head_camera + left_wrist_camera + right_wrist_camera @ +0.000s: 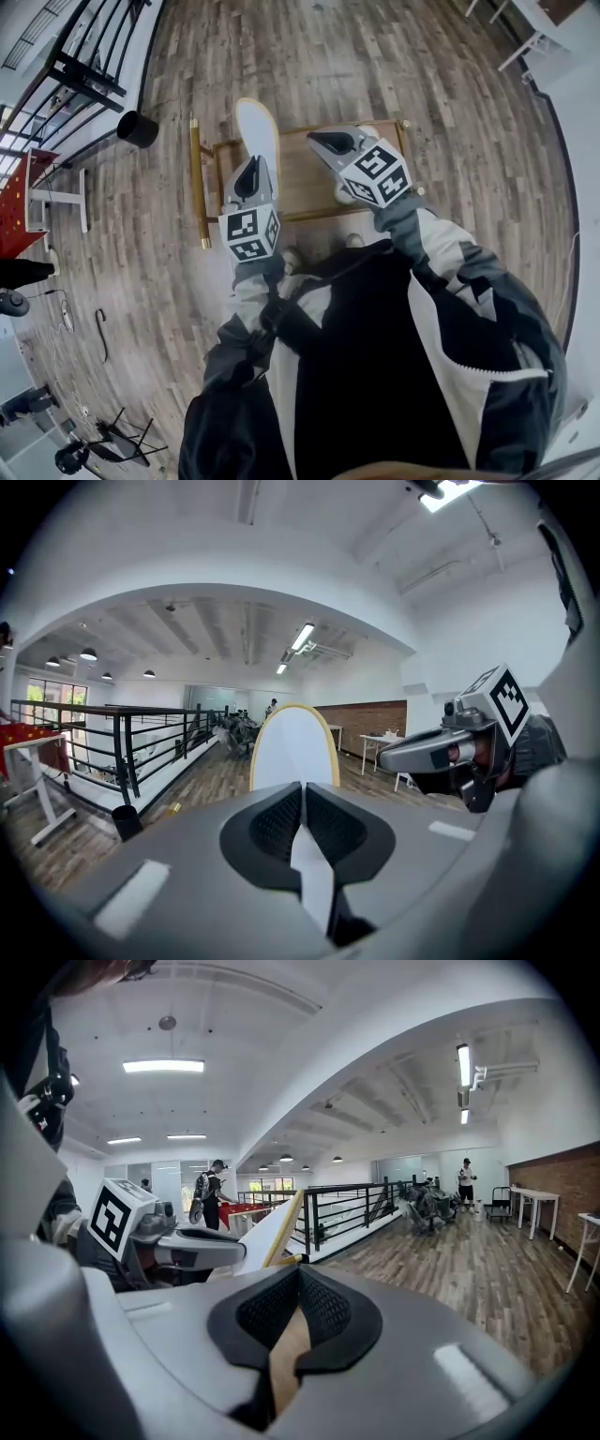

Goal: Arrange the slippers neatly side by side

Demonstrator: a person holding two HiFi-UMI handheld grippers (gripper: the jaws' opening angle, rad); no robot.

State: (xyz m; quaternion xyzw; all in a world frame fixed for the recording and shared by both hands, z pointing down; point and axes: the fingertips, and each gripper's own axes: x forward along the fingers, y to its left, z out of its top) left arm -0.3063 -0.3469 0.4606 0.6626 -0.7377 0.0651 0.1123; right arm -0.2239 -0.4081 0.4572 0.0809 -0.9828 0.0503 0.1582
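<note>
A thin white slipper with a yellow rim stands upright out of my left gripper, whose jaws are shut on its lower end. In the left gripper view the same slipper rises beyond the closed pads of the left gripper. My right gripper hovers beside it to the right, over the low wooden table. In its own view the right gripper is shut on a thin tan strip, apparently the second slipper. A white rounded piece shows below it.
A black bin stands on the wooden floor to the left, near a black railing. A red table is at the far left and white tables at the top right. People stand far off.
</note>
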